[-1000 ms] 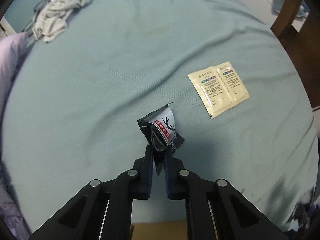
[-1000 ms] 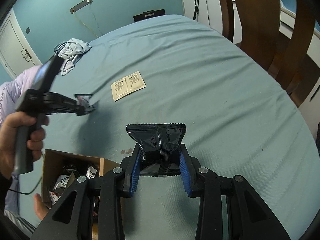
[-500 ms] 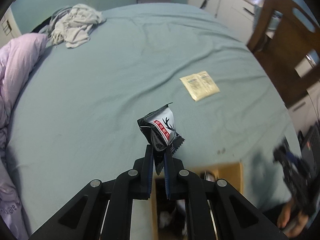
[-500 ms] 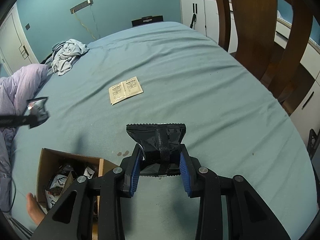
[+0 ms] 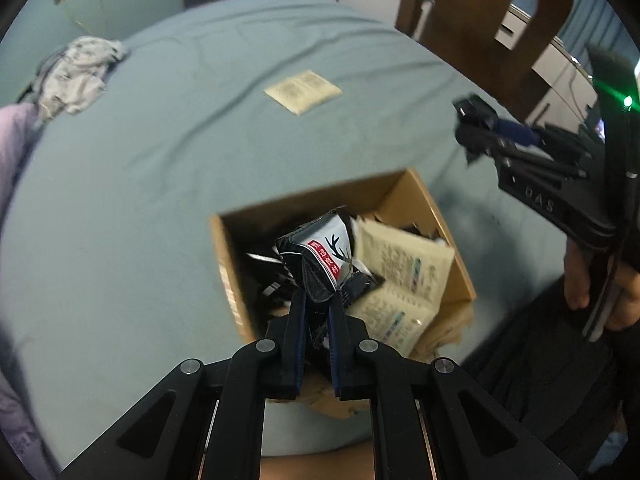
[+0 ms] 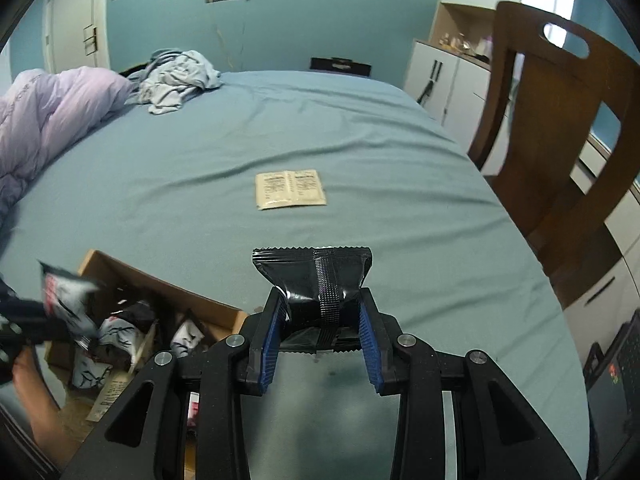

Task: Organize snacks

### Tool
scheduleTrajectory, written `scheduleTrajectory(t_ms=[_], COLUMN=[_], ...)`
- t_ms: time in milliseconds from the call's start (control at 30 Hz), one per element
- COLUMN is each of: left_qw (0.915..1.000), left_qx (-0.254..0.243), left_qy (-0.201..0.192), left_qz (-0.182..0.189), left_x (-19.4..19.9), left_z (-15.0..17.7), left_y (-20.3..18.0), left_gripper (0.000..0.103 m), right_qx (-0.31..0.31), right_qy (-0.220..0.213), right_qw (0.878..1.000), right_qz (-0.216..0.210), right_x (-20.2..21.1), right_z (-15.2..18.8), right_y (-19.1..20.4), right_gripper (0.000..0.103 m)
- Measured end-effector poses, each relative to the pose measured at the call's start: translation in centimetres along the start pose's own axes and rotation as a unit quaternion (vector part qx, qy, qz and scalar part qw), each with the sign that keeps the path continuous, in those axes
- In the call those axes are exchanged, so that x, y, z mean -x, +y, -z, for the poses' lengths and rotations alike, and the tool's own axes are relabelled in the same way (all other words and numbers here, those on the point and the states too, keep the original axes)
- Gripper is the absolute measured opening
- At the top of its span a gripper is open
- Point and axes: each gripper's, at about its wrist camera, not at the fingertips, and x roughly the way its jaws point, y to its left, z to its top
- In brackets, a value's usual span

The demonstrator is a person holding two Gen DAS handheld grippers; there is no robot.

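- Since one second ago, left claw (image 5: 318, 300) has carried its snack packet (image 5: 324, 256) over the cardboard box (image 5: 460, 268); jaws opening, packet between them.
- Right claw (image 6: 320, 320) pinches a black packet (image 6: 316, 276); cream sachets (image 6: 290, 189) at 12 o'clock on the bed (image 6: 400, 180).

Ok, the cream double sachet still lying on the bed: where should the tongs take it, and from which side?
Probably the near long edge of the cream sachet, coming from the box side. It lies flat on the sheet, so nothing stands up to pinch; tilt low and slide one finger under that edge.
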Motion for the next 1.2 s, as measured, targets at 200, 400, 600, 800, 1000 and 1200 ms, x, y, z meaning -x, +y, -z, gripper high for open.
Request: scheduleTrajectory(t_ms=[200, 400, 600, 800, 1000, 1200], left_qw=[0.9949, 0.9928, 0.9837, 0.9809, 0.9803, 0.9807], left_qx=[-0.079, -0.051, 0.028, 0.052, 0.041, 0.054], left_qy=[-0.022, -0.072, -0.121, -0.127, -0.115, -0.108], left_qz=[-0.060, -0.082, -0.130, -0.138, -0.156, -0.154], left_x=[-0.4, 1.7, 3.9, 4.0, 3.3, 3.0], left_z=[1.0, 0.6, 0.4, 0.2, 0.1, -0.1], left_y=[-2.8, -2.2, 1.2, 2.7, 2.2, 2.9], left_gripper=[0.072, 0.081, 0.081, 0.082, 0.082, 0.082], right_qx=[0.005, 0.009, 0.001, 0.032, 0.046, 0.027], right_qy=[0.004, -0.002, 0.016, 0.033, 0.087, 0.051], right_qw=[1.000, 1.000, 0.993, 0.986, 0.974, 0.974], right_qz=[-0.008, -0.014, -0.114, -0.158, -0.202, -0.219], right_x=[-0.5, 0.2, 1.0, 1.3, -0.3, 0.5], right_z=[-0.1, -0.1, 0.4, 1.2, 0.6, -1.1], right_y=[0.3, 0.5, 1.2, 3.3, 3.7, 2.6], right_gripper=[0.034, 0.034, 0.034, 0.034, 0.039, 0.045])
